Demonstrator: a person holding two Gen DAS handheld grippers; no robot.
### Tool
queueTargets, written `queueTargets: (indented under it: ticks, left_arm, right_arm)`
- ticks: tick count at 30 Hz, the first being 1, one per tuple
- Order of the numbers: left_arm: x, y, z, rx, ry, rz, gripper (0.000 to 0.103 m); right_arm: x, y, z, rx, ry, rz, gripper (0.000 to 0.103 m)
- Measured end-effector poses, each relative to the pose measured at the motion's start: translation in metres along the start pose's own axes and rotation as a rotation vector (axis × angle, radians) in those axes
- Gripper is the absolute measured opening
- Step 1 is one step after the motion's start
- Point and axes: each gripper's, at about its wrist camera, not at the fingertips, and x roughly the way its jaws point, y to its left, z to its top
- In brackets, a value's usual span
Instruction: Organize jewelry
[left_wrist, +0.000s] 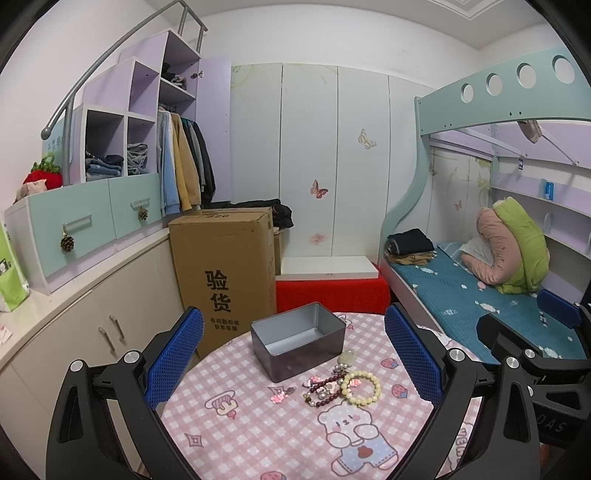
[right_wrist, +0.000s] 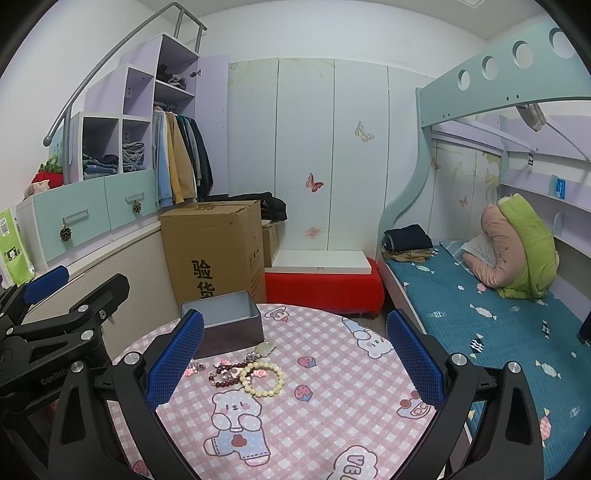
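An open, empty grey metal tin (left_wrist: 297, 341) stands on the round table with the pink checked cloth (left_wrist: 258, 424); it also shows in the right wrist view (right_wrist: 225, 325). Beside it lies a heap of jewelry: a cream bead bracelet (left_wrist: 364, 387) (right_wrist: 264, 379), a dark red bead bracelet (left_wrist: 323, 391) (right_wrist: 225, 373), a pale jade pendant (left_wrist: 347, 357) (right_wrist: 266, 347) and small pink charms (left_wrist: 279, 396) (right_wrist: 194, 368). My left gripper (left_wrist: 295, 354) is open and empty above the table. My right gripper (right_wrist: 295, 356) is open and empty, to the right of the left one.
A tall cardboard box (left_wrist: 225, 273) stands behind the table on the left, beside beige cabinets (left_wrist: 92, 332). A red stool with a white board (left_wrist: 330, 288) is behind. A bunk bed with a blue mattress (left_wrist: 461, 291) lies on the right.
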Motion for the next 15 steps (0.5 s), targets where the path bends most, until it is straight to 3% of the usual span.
queueTargets:
  ticks: [15]
  left_arm:
    - [0.012,0.0,-0.006,0.003,0.027,0.003,0.095]
  right_arm:
    - [0.01,0.0,-0.006,0.009,0.019,0.003,0.097]
